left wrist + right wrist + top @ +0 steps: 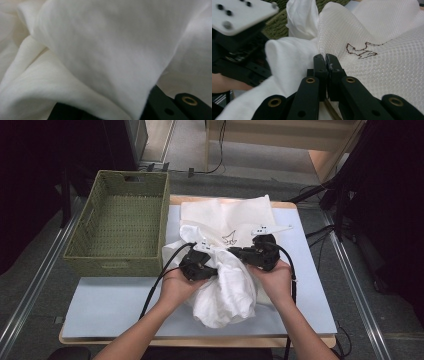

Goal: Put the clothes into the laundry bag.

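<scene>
A crumpled white garment [225, 290] lies bunched on the table between two hands. Behind it lies a white mesh bag [225, 215] with a small brown drawing [362, 51]. My left gripper [214, 266] points right into the garment; its jaws are buried in the soft white cloth [100, 50], shut on a fold, and just its black linkage [172, 107] sticks out. My right gripper [326, 62] points left, its two jaws pressed together on the mesh bag's edge [332, 50], right beside the garment [287, 62]. The two grippers nearly meet over the bundle.
A green woven basket [120, 255] stands empty at the left of the pale blue table board [100, 305], close to the left hand. Black cables [160, 280] trail from both grippers toward the near edge. Dark stands and floor surround the table.
</scene>
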The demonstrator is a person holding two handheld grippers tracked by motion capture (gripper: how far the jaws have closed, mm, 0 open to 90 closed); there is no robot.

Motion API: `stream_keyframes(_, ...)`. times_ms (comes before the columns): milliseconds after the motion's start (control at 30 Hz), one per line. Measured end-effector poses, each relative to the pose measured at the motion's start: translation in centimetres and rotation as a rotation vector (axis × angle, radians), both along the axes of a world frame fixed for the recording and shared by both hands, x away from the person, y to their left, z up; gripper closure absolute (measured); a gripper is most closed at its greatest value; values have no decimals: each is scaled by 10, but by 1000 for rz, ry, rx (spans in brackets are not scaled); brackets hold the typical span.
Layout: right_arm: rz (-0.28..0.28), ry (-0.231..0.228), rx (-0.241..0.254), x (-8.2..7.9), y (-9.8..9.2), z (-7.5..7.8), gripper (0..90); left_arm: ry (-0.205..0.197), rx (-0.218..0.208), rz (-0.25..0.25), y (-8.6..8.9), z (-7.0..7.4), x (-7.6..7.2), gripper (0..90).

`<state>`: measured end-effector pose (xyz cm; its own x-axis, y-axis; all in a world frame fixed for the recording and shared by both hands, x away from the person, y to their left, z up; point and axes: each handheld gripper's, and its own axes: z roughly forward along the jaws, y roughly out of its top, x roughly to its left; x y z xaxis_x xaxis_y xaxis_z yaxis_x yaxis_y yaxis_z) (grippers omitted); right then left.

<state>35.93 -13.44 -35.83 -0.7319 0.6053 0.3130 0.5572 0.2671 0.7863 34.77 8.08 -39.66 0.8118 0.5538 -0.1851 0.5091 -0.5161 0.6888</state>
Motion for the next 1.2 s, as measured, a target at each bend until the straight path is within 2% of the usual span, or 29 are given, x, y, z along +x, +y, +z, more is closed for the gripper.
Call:
stream_keyframes(100,18,-13,26,-7,2,11,895,-12,17,-3,-8,1,3,900)
stream_keyframes(200,24,-24,39,-10,3,16,895,0,22,-8,-13,0,8,900)
stream_keyframes(233,27,-31,58,-12,1,22,895,12,15,0,-14,-2,11,900)
stream_keyframes(367,19,-38,84,-14,-6,30,896,7,17,18,-12,-7,18,900)
stream_keyframes(433,13,-34,90,-15,-10,32,896,21,7,38,-11,-12,23,900)
stream_keyframes(567,15,-24,57,-11,-9,21,896,68,-30,66,-8,-14,30,900)
stream_keyframes(633,18,7,59,-6,-10,10,895,75,-41,76,-6,-12,29,900)
stream_keyframes(667,24,38,45,0,-10,0,895,83,-49,76,-5,-11,28,900)
stream_keyframes(800,21,56,22,5,-10,-11,895,87,-53,49,5,0,22,882)
stream_keyframes(900,22,55,10,5,-10,-11,895,101,-68,50,10,5,19,861)
stream_keyframes(933,22,50,0,5,-9,-13,894,99,-69,46,13,8,17,841)
stream_keyframes(1000,21,54,-3,6,-9,-14,894,66,-59,30,26,18,7,822)
stream_keyframes(1033,21,54,-3,6,-9,-14,894,66,-59,30,26,18,7,823)
stream_keyframes(1067,21,56,-5,6,-9,-15,894,61,-57,33,31,21,3,823)
stream_keyframes(1100,21,59,-3,6,-9,-15,894,54,-59,38,44,25,-4,824)
stream_keyframes(1133,21,59,-3,6,-9,-15,894,54,-59,38,44,25,-4,827)
stream_keyframes(1200,20,59,-3,7,-9,-15,894,49,-47,53,57,26,-11,838)
